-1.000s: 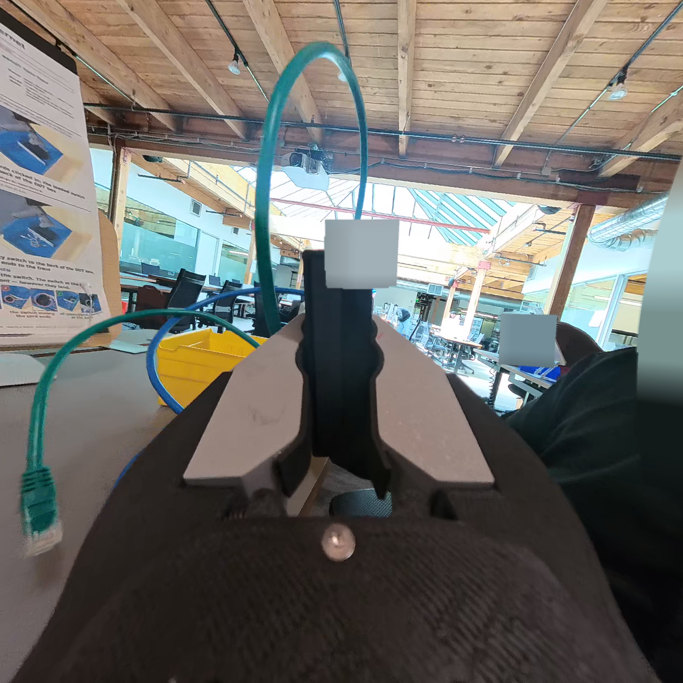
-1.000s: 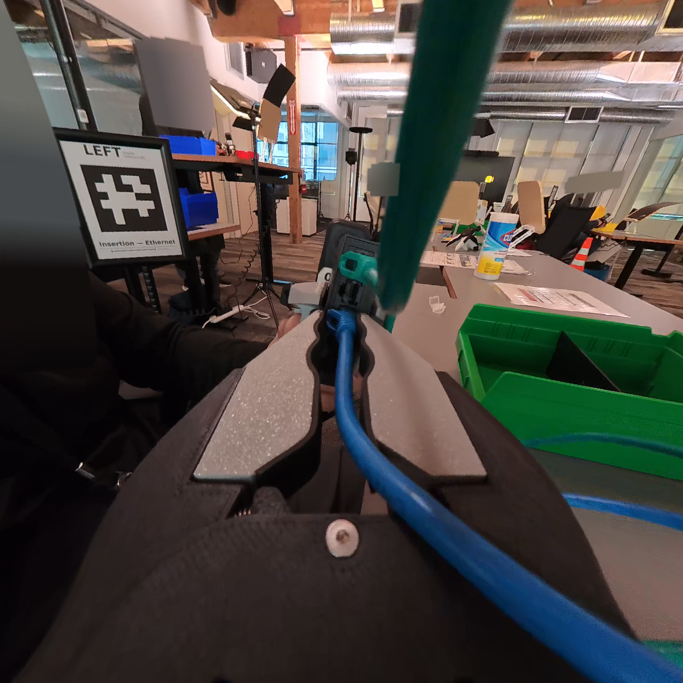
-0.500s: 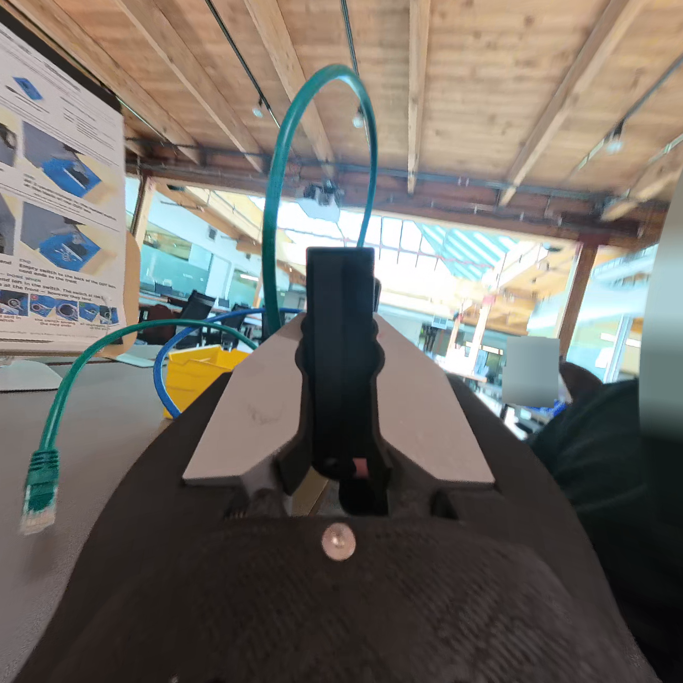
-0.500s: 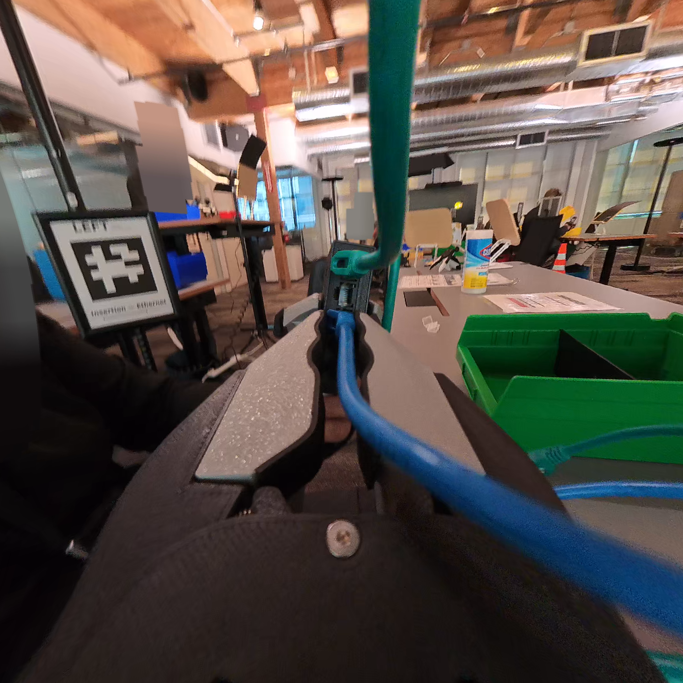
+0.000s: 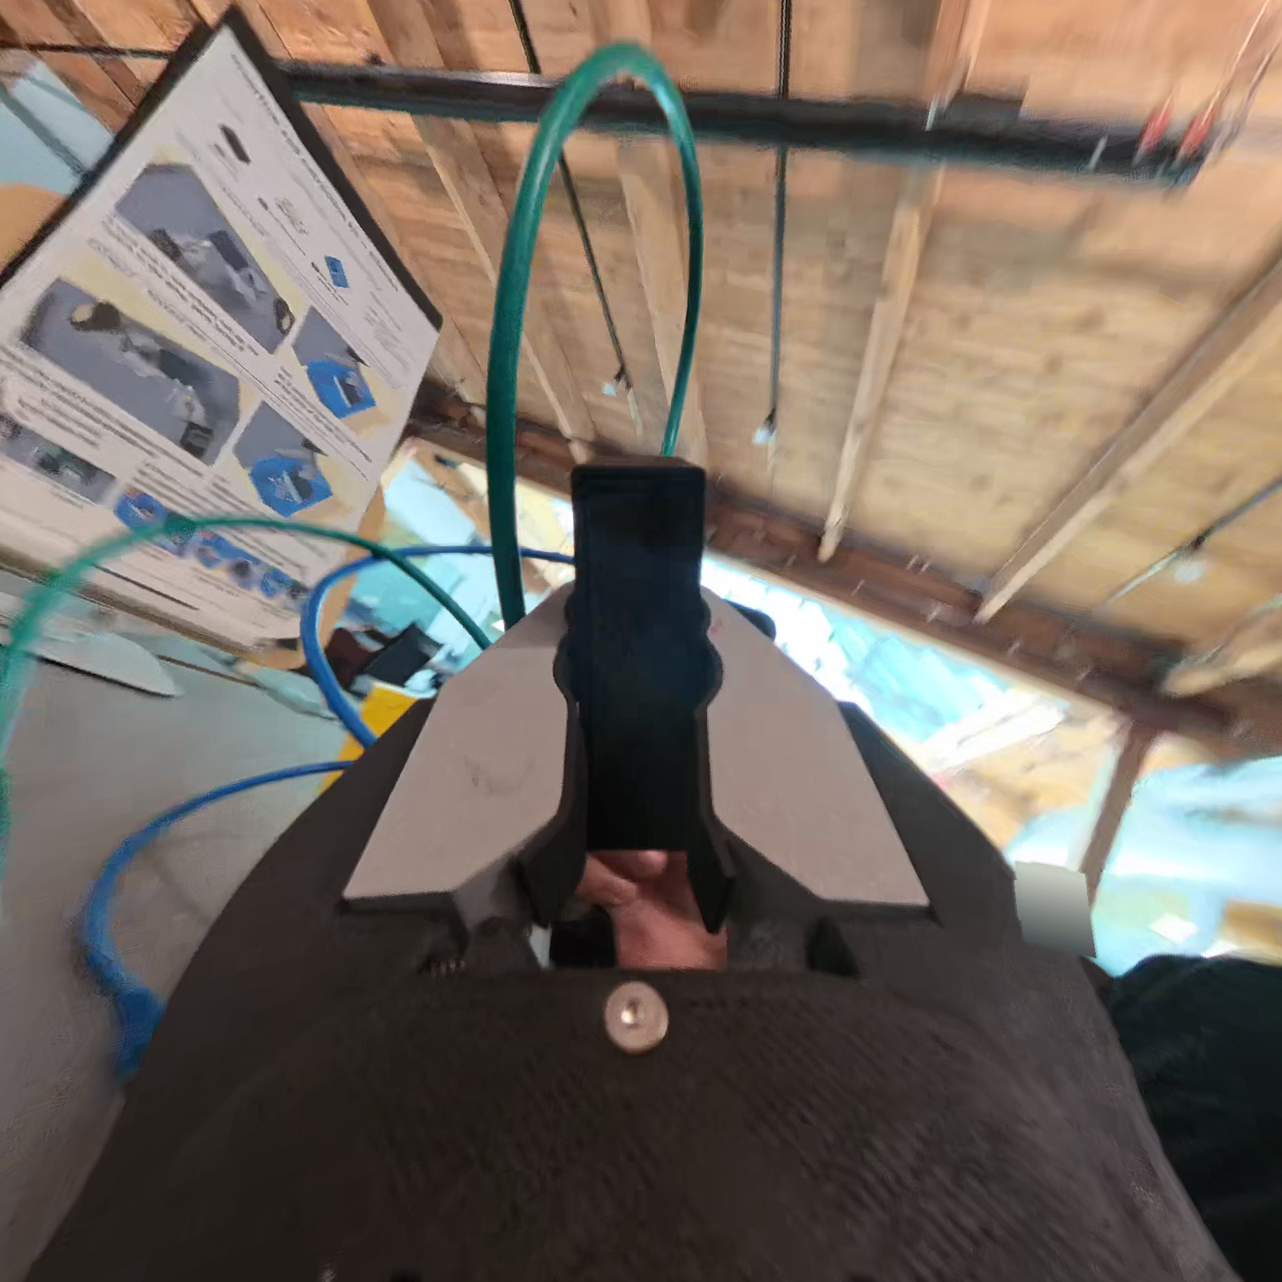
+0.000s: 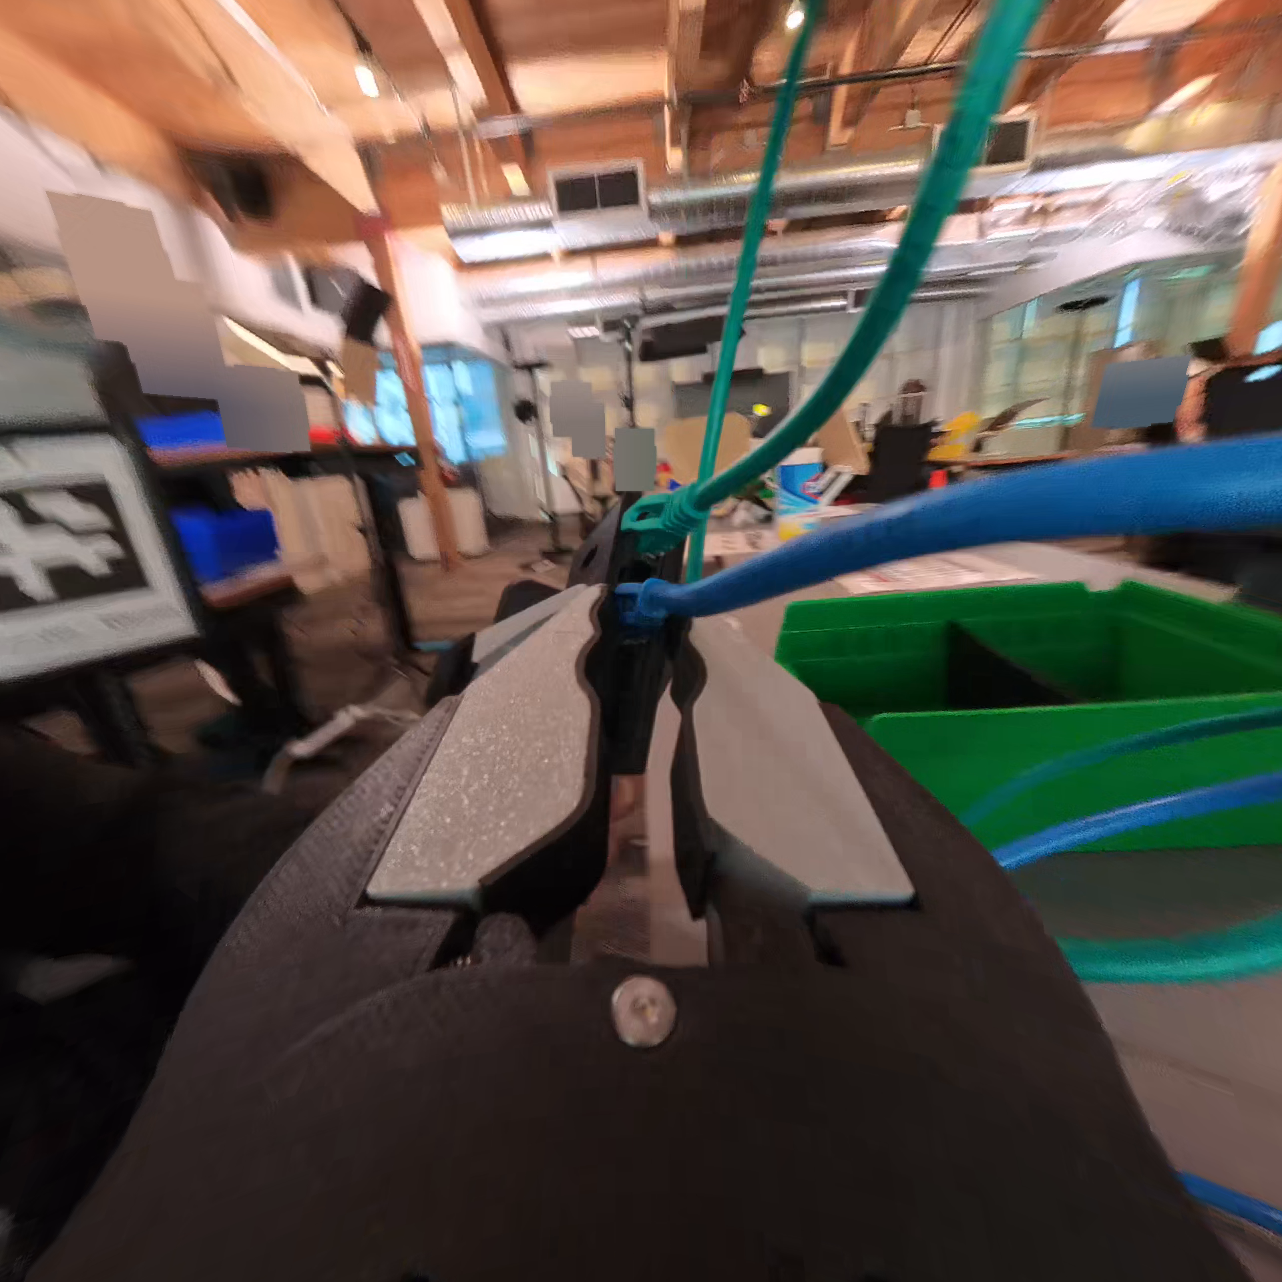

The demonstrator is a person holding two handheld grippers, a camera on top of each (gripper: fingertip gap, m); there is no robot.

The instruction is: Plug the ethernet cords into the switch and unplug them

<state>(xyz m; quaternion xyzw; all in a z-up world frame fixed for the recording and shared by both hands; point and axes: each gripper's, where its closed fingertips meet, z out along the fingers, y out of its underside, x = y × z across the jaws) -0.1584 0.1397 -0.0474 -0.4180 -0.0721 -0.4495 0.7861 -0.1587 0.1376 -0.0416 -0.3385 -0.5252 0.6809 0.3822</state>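
Since a second ago the right gripper (image 6: 642, 624) is letting go of the blue cord (image 6: 867, 548), jaws parting — it's sitting plugged beside the green cord (image 6: 798, 444) in the switch (image 5: 638, 624), pinched by the left gripper (image 5: 638, 666) — unplugging needs regripping the plug.

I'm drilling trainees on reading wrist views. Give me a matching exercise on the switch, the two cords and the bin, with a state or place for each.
Things:
1. switch
2. green cord
3. blue cord
4. bin

States or places:
A. loops high overhead
B. has a dark divider inside
C. clamped in the left gripper
D. its plug sits lower on the switch than the other plug

Pairs: 1-C, 2-A, 3-D, 4-B
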